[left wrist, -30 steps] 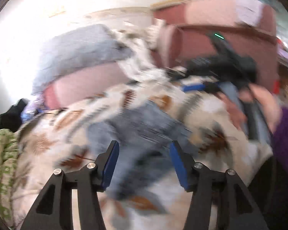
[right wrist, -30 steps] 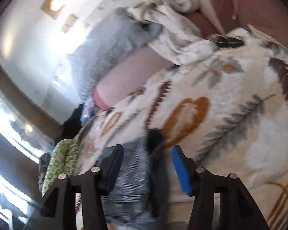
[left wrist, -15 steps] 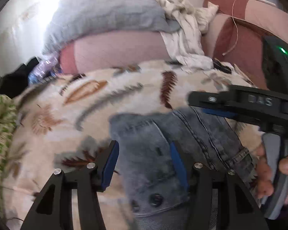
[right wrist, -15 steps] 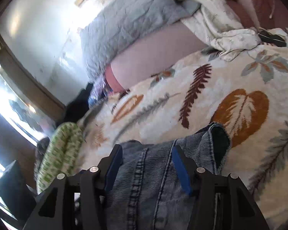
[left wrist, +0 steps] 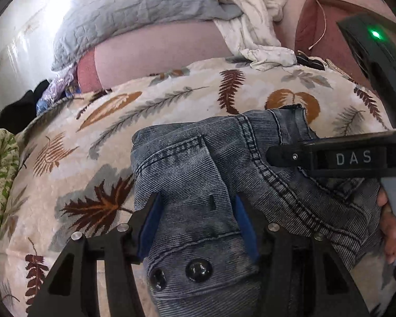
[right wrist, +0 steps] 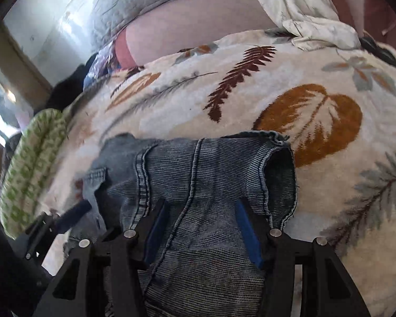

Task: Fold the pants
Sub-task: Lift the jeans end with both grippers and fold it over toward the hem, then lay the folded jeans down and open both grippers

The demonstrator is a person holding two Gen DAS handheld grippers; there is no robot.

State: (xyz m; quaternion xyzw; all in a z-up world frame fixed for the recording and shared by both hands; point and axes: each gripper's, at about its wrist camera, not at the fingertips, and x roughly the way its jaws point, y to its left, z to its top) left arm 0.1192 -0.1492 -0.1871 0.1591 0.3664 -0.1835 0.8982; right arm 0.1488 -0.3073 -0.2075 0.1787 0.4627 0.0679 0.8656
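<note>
Spread over the bed, a cream fleece blanket printed with leaves [left wrist: 171,105] is carrying the faded blue denim pants [left wrist: 198,179]; the left gripper [left wrist: 195,227] and right gripper [right wrist: 198,227] are each pinching bunched denim; thick seams risk slipping out, skewing the fold.

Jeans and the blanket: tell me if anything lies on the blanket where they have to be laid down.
Nothing visible does. The jeans hang over a bare stretch of the leaf-print blanket. The crumpled white cloth lies at the blanket's far edge, well beyond them.
</note>
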